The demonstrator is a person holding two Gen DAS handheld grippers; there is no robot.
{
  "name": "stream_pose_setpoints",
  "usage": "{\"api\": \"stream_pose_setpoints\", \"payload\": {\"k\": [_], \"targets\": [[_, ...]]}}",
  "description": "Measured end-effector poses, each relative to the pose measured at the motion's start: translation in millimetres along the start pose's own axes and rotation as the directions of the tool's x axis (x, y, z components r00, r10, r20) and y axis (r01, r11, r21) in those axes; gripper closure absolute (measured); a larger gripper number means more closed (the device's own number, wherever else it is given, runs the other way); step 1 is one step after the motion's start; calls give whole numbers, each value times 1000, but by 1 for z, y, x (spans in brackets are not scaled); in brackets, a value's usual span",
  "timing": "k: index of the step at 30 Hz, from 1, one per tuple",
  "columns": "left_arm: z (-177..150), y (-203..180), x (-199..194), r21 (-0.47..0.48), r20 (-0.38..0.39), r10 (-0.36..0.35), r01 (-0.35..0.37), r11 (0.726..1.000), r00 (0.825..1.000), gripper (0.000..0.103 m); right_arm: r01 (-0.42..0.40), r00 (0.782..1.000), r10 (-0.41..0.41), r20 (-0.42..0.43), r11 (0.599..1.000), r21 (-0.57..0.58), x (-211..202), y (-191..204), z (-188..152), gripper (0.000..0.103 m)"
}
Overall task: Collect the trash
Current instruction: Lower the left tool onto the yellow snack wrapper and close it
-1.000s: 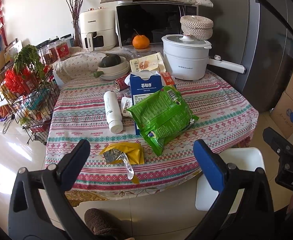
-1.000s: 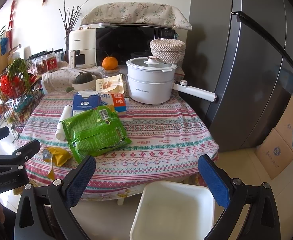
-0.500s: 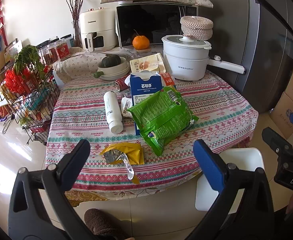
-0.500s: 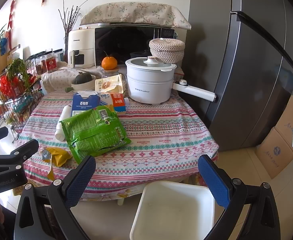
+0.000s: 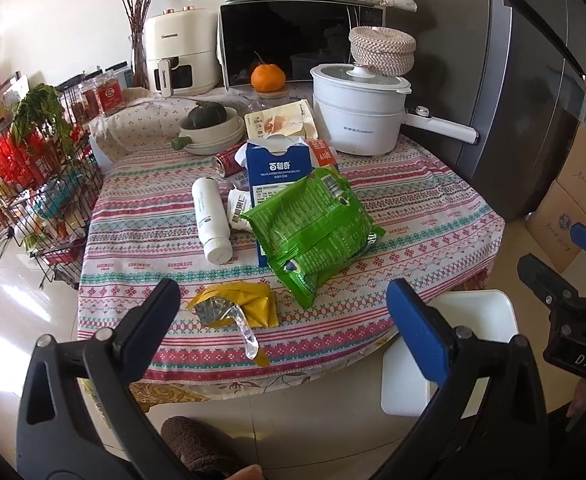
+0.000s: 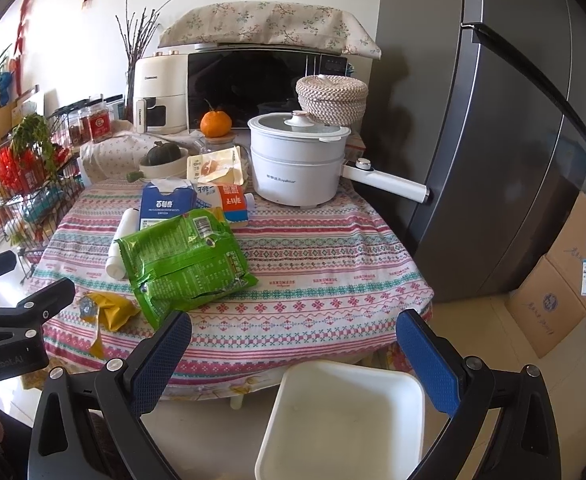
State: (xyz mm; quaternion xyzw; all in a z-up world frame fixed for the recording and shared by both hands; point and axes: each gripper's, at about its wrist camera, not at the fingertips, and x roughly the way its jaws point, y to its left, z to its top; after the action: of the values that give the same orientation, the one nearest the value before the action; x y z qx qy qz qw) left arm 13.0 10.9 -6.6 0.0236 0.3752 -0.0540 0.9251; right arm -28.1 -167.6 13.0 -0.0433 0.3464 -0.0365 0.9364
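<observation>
Both the left gripper [image 5: 281,304] and right gripper [image 6: 293,340] are open; the green bag [image 5: 313,224] looks light and crinkly, best pinched at its edge.

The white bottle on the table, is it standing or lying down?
Lying down: the white bottle rests on its side on the tablecloth.

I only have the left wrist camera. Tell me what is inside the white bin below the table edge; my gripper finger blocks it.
Observer: The right wrist view looks into the white bin; no trash shows inside it.
Operator: Report the right gripper. I see only its edge.
Observer: The right gripper is open, jaws wide apart, holding nothing, above the bin.
Operator: Say what sits behind the blue carton.
Observer: An orange-and-white carton lies beside the blue carton, in front of the white pot.
</observation>
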Motion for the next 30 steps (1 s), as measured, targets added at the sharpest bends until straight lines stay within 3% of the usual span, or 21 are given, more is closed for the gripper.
{"api": "stream_pose_setpoints", "payload": {"k": [6,12,16,18,20,23,24,25,28,30], "targets": [[16,23,19,-25,-83,-114,113,993,990,1,-46,999,46,-20,999,18,3,-2,3,0],[28,48,54,-28,-178,-119,116,993,977,1,-55,994,48,-101,996,-68,18,6,22,0],[17,63,98,-33,-306,-94,88,996,948,5,-101,981,77,-178,987,-129,38,18,30,0],[6,77,116,-95,-357,-109,80,992,928,10,-145,970,121,-211,984,-100,52,20,29,0],[2,88,123,-166,-393,-173,115,979,903,16,-190,953,178,-246,981,-29,66,16,24,0],[5,99,119,-154,-382,-160,108,982,910,26,-226,915,237,-326,972,72,85,6,12,0],[5,102,121,-147,-394,-155,105,984,906,36,-232,908,249,-336,969,90,88,4,10,0],[2,105,125,-151,-412,-160,106,983,897,43,-231,906,252,-339,968,102,90,1,9,0],[-9,114,139,-159,-471,-151,85,984,869,44,-204,920,226,-322,974,101,94,-2,13,0],[-13,115,144,-148,-485,-139,76,986,863,45,-190,925,209,-317,978,91,97,-1,16,0]]}}
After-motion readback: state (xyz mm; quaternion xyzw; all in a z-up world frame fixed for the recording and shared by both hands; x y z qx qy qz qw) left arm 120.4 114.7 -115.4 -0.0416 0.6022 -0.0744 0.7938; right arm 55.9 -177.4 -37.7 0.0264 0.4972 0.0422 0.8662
